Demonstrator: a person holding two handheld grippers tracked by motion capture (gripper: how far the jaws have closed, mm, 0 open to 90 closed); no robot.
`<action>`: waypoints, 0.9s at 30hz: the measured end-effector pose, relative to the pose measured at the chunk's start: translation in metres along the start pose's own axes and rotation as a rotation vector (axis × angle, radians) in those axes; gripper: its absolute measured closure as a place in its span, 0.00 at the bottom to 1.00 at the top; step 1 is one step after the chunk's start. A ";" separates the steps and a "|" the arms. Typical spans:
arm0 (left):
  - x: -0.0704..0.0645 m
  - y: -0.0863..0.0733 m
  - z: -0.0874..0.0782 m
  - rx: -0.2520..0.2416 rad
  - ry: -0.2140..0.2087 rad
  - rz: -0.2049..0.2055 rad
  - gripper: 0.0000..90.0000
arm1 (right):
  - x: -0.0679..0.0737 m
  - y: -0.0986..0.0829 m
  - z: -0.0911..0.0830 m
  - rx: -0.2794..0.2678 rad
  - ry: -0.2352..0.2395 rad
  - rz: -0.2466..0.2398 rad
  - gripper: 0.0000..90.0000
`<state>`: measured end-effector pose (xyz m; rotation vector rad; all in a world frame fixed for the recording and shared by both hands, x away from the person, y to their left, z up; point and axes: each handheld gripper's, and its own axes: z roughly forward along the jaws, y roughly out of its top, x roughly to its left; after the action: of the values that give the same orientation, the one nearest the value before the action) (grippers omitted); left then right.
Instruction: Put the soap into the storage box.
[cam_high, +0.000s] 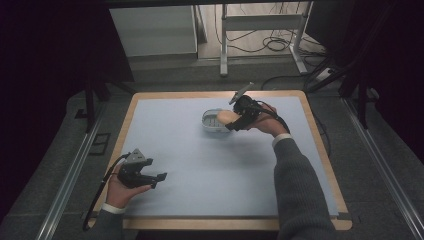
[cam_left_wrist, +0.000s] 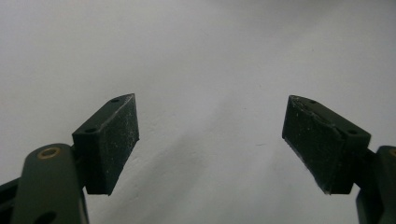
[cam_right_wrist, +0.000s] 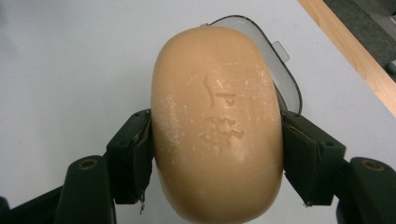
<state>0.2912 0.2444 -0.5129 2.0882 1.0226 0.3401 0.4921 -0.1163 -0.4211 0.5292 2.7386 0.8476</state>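
Seen from above, a wooden-edged counter (cam_high: 320, 150) covered with a pale blue-grey mat fills the middle of the frame, with a person's two sleeved forearms coming in from the bottom edge. In the upper middle of the frame, the right claw (cam_high: 231, 120) grips an oval, tan bar of soap (cam_high: 224, 118) and holds it at the right end of a small grey soap dish (cam_high: 211, 122) that sits on the mat. In the right gripper view, the soap bar (cam_right_wrist: 217, 126) takes up the centre of the frame, pinched on both sides by the black pads (cam_right_wrist: 133, 158), with faint stamped marks on its face; the dish's rim (cam_right_wrist: 287, 79) peeks out behind it at the upper right, and the counter's wooden edge runs across the top right corner. In the lower left of the high view, the left claw (cam_high: 159, 180) rests low over the bare mat, well apart from the dish. In the left gripper view, the left claw (cam_left_wrist: 210, 140) has its jaws spread wide with nothing between them.
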 end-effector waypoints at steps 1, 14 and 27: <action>0.000 0.000 0.000 0.001 0.000 0.001 0.21 | 0.000 0.001 0.001 0.000 0.001 0.002 0.35; 0.000 0.000 0.000 -0.001 0.000 0.001 0.21 | -0.005 0.003 0.012 0.002 0.016 0.010 0.35; 0.002 -0.001 0.000 -0.001 0.000 -0.004 0.21 | -0.013 0.015 0.022 0.006 0.025 -0.005 0.35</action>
<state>0.2919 0.2464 -0.5136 2.0854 1.0259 0.3385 0.5153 -0.0995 -0.4287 0.5160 2.7649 0.8504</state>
